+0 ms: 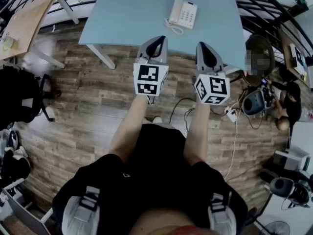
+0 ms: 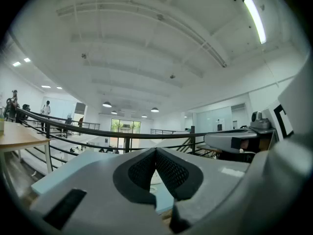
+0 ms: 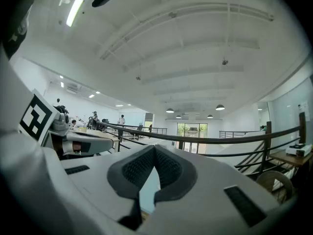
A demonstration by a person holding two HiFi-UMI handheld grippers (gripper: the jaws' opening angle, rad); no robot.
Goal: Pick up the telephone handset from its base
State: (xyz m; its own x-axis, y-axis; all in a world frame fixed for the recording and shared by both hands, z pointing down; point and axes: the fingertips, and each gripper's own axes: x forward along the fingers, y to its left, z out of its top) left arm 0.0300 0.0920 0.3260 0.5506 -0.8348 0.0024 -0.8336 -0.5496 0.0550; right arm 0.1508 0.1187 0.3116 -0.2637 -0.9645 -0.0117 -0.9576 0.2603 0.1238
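A white telephone (image 1: 183, 13) sits on the light blue table (image 1: 127, 18), its handset (image 1: 174, 11) resting along the left side of the base, with a coiled cord looping in front. Both grippers are held side by side, level, short of the table's near edge. My left gripper (image 1: 157, 42) is shut with nothing in it; in the left gripper view its tips (image 2: 156, 150) meet. My right gripper (image 1: 205, 48) is shut and empty too, with its pads touching (image 3: 155, 147). The phone does not show in either gripper view.
A wooden desk (image 1: 22, 23) stands at the far left beside a black chair (image 1: 19, 97). Cables and a power strip (image 1: 231, 114) lie on the wooden floor at the right, near gear and a seated person (image 1: 288, 106). A black railing (image 2: 98, 130) runs beyond the table.
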